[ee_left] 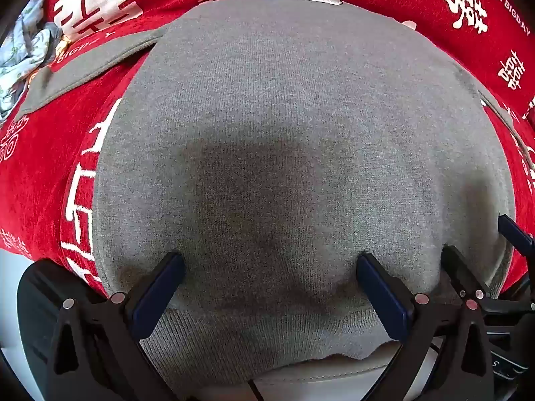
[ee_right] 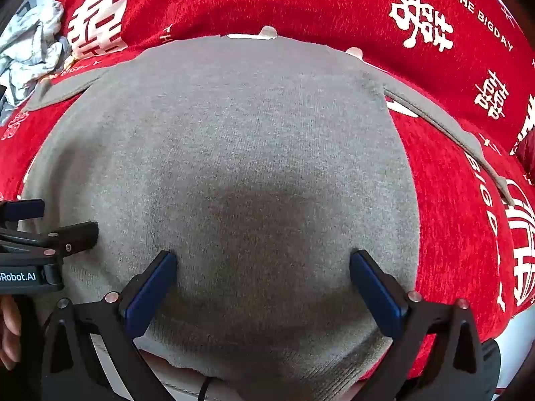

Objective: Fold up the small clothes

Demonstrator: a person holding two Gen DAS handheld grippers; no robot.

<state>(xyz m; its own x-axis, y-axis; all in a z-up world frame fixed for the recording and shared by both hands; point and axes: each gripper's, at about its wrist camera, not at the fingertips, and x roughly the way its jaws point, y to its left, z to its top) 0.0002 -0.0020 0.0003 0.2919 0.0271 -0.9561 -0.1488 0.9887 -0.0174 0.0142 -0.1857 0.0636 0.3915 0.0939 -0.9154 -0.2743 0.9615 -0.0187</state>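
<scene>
Grey sweater [ee_left: 284,127] lies flat on red blanket [ee_left: 36,173]. Left gripper [ee_left: 271,260] and right gripper [ee_right: 262,257] both spread wide over hem, pinching nothing. Risk: pads snag blanket too, or grab single layer, skewing fold.

Grey garment [ee_left: 284,117] hem cut off at bottom edge; crumpled pale cloth [ee_left: 20,56] cropped left.

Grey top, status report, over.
Both tongs, left and right, wide open over the hem. Grey top flat on red blanket, sleeves out. Crumpled pale cloth far left, clear.
</scene>
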